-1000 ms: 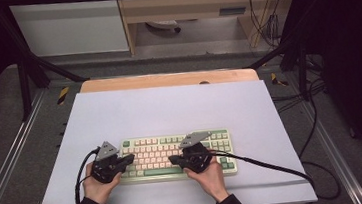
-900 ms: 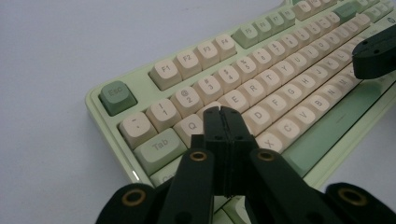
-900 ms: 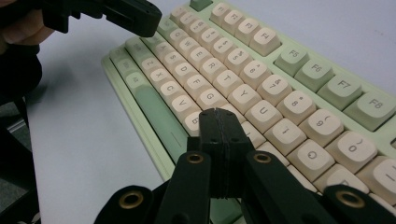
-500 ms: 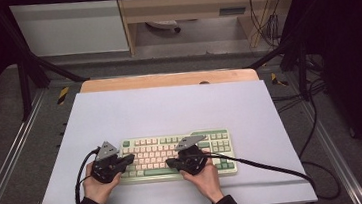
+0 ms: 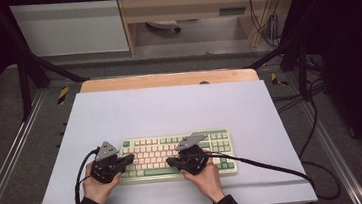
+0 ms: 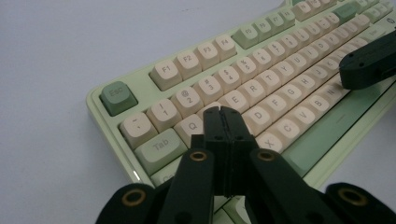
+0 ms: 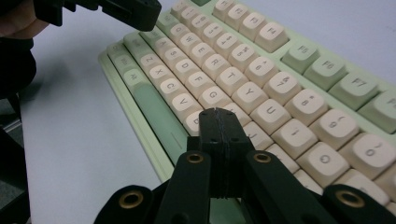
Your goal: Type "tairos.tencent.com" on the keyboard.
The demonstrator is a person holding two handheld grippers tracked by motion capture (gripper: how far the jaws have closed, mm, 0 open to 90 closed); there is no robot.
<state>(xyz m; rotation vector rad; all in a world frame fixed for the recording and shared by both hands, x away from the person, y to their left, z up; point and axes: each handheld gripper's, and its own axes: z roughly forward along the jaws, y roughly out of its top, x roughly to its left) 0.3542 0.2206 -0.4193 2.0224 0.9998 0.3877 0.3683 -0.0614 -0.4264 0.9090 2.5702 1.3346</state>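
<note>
Black jaws are seen pressed flat together on both tools, with nothing held between them. In the high view the left gripper (image 5: 124, 161) is poised over the left end of the keyboard (image 5: 176, 155) and the right gripper (image 5: 173, 161) over its middle, each carried by a hand entering from the near edge of the table (image 5: 169, 108).

The pale green keyboard, with cream and green keycaps, is laid close to the near edge, its long axis running left to right across the person. From the left gripper (image 6: 222, 113) the keys lie directly ahead and below, the tip being placed near the Q key (image 6: 192, 124) and its neighbours; whether a cap is touched cannot be told. The right gripper (image 7: 218, 114) is set over the bottom letter row beside the spacebar (image 7: 156, 114), just in front of the G key (image 7: 212, 96). Key pressing with closed tips is judged to be the work in hand, each half being nearer its own tool.

Beyond the keyboard the white surface lies bare as far as a wooden strip (image 5: 167, 79), so open room is left on the far side.
</note>
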